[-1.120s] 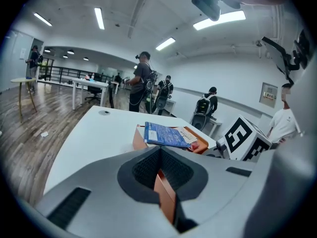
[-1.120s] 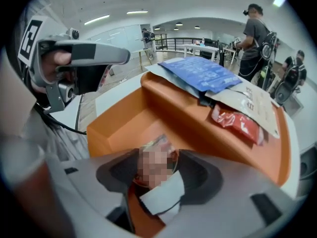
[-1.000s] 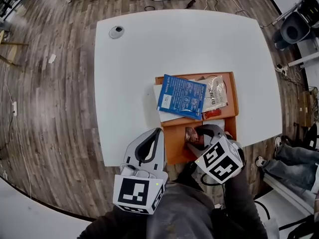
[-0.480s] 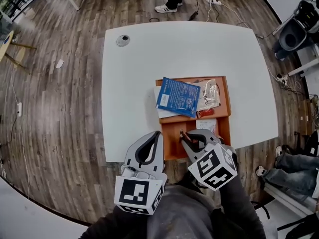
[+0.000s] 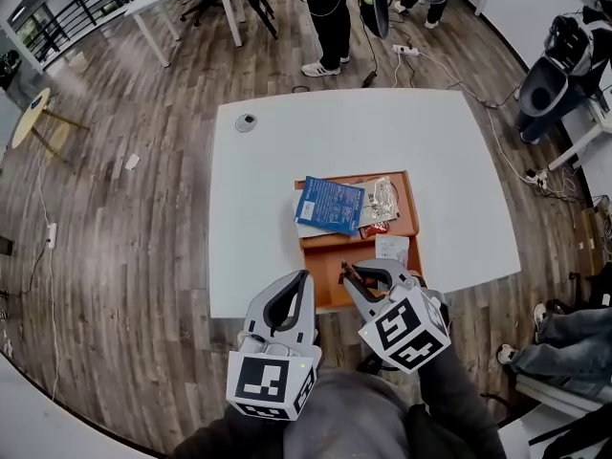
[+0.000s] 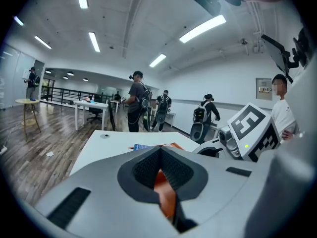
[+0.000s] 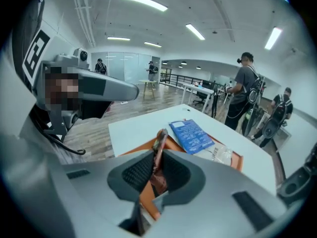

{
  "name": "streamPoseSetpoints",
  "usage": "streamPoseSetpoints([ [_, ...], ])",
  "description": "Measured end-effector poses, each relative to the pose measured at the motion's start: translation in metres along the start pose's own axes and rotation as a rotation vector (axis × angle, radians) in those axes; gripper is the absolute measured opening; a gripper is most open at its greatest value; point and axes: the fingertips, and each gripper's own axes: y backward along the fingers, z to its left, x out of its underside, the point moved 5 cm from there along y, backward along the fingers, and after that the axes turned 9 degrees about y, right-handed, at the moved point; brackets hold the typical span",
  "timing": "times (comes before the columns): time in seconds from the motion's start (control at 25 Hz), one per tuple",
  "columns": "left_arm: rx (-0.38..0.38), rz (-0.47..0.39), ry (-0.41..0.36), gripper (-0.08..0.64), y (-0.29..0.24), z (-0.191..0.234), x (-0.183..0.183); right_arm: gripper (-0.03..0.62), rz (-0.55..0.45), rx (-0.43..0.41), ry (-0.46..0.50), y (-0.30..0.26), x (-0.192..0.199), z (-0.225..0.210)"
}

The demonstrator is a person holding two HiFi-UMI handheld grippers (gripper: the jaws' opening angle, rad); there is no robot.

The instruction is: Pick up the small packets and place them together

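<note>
— Head view, left to right. First entry?
— Item one: left gripper [image 5: 304, 277], grey moulded plastic, ribbed dark pads. Jaws together, nothing between them. It hangs over the worktop [image 5: 258, 189] near edge, probably in reserve.
— Then?
— Item two: orange tray [image 5: 327, 262], rigid, partitioned, at the near edge, right of middle. Far compartment: blue pouch [image 5: 330, 204], flat, glossy, printed, lying on a white sheet [image 5: 308, 229].
— And the other hand?
— Item three: right gripper [image 5: 348, 272]. Jaws have just been closing and now pinch a small packet [image 7: 160, 143], thin reddish-brown foil, held edge-on above the tray's near compartment. I judge it bound for the others.
— Remainder?
— Item four: clear packet [image 5: 384, 199], crinkled, at the tray's far right corner. Item five: white slip [image 5: 392, 249], near compartment, by the right wall.
</note>
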Motion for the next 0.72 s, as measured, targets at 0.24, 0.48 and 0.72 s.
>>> streamPoseSetpoints([
  [0.24,0.002,-0.01,-0.009,-0.005,0.003,-0.002,-0.003,0.058,-0.029,0.022,0.014,0.004,-0.009,-0.001],
  [0.48,0.0,0.004,0.002,-0.005,-0.003,0.009,-0.001,0.058,0.003,0.006,0.023,-0.008,-0.007,0.0],
  [0.72,0.013,0.037,0.02,-0.005,-0.018,0.019,0.006,0.058,0.051,-0.011,0.011,-0.02,0.001,-0.003],
])
